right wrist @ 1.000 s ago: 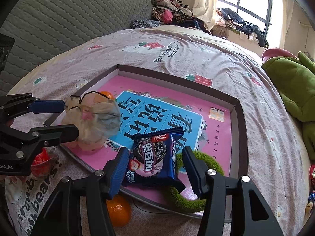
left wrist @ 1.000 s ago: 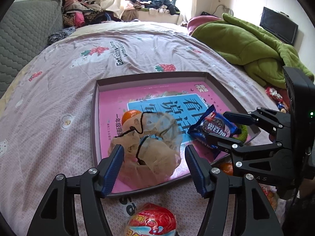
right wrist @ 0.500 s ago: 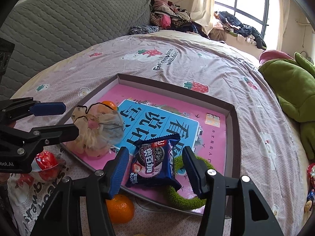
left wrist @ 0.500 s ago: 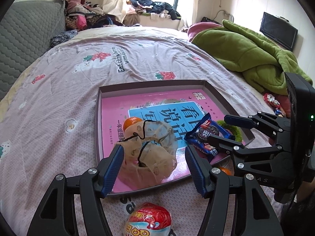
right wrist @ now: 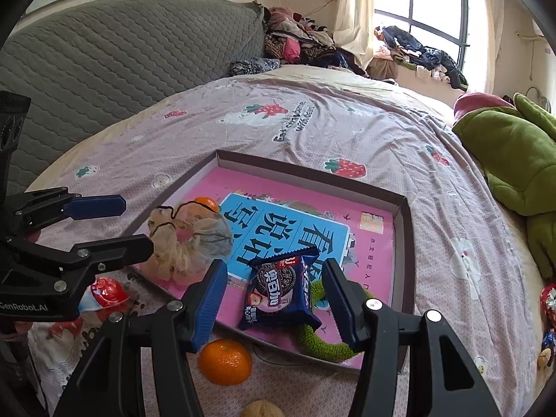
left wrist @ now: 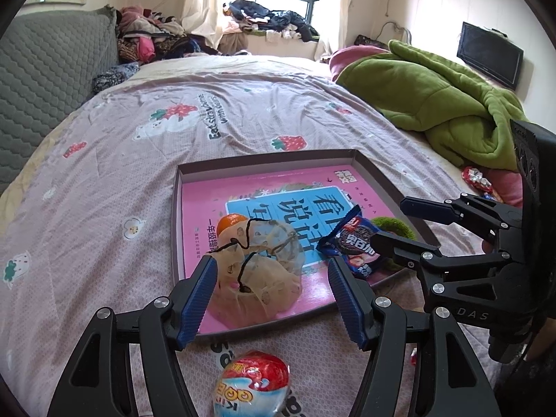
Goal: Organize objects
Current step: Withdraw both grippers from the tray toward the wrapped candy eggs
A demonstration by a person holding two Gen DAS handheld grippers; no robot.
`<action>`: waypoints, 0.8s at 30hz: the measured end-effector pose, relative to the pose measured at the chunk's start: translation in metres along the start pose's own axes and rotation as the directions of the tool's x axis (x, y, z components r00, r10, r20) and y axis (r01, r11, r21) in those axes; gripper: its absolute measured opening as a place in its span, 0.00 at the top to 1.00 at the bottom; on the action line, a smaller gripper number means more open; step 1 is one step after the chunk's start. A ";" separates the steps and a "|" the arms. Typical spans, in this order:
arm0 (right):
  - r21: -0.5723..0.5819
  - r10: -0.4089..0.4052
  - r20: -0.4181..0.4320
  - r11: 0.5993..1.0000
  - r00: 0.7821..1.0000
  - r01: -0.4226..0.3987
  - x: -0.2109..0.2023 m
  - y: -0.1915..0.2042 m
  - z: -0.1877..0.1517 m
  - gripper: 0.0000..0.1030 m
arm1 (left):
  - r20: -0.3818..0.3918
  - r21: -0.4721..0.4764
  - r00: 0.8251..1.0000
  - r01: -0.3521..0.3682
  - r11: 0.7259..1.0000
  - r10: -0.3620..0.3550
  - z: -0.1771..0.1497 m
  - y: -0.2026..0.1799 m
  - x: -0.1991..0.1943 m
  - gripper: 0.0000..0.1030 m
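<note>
Fingers [right wrist: 212, 299] spread wide, cookie packet [right wrist: 279, 292] lengthwise between, pointing away.

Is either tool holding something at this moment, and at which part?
Nothing is held. The left tool and the right tool are both open, above the tray.

The bedsheet [left wrist: 104, 180] is dusty mauve, printed with red strawberries, white bears and dark lettering. The tray [right wrist: 403, 229] has brown walls and a pink floor with a blue panel of large dark characters. Between the left tongs [left wrist: 272, 293], black with blue ribbed pads, lies a beige scrunchie [left wrist: 259, 274] edged in black cord. The cookie pack [right wrist: 279, 293] between the right tongs [right wrist: 274, 299] is navy. Just before them sits an orange [right wrist: 225, 361]. The blanket [left wrist: 434, 104] beyond is green.
</note>
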State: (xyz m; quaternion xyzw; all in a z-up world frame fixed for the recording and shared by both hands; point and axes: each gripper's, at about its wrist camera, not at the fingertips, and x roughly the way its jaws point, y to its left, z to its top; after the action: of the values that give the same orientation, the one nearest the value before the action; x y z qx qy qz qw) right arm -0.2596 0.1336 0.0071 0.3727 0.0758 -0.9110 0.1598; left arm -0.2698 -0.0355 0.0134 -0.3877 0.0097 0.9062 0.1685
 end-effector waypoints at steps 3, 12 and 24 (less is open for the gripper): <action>0.001 0.001 0.018 1.000 1.000 -0.001 -0.010 0.002 0.002 0.45 | 0.016 0.004 1.000 -0.012 1.000 0.012 0.000 -0.003 -0.008 0.34; 0.017 -0.004 0.070 1.000 0.998 0.003 -0.036 0.000 0.006 0.45 | 0.043 -0.019 0.999 -0.008 1.000 0.009 -0.002 -0.004 -0.030 0.34; 0.026 -0.014 0.115 1.000 0.993 0.011 -0.067 0.002 0.003 0.45 | 0.075 -0.029 0.997 -0.030 0.999 0.032 -0.007 -0.007 -0.052 0.34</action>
State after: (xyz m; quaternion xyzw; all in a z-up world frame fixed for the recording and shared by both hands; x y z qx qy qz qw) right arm -0.2157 0.1470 0.0564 0.3211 0.0571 -0.9328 0.1533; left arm -0.2300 -0.0454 0.0460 -0.3551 -0.0032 0.9228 0.1495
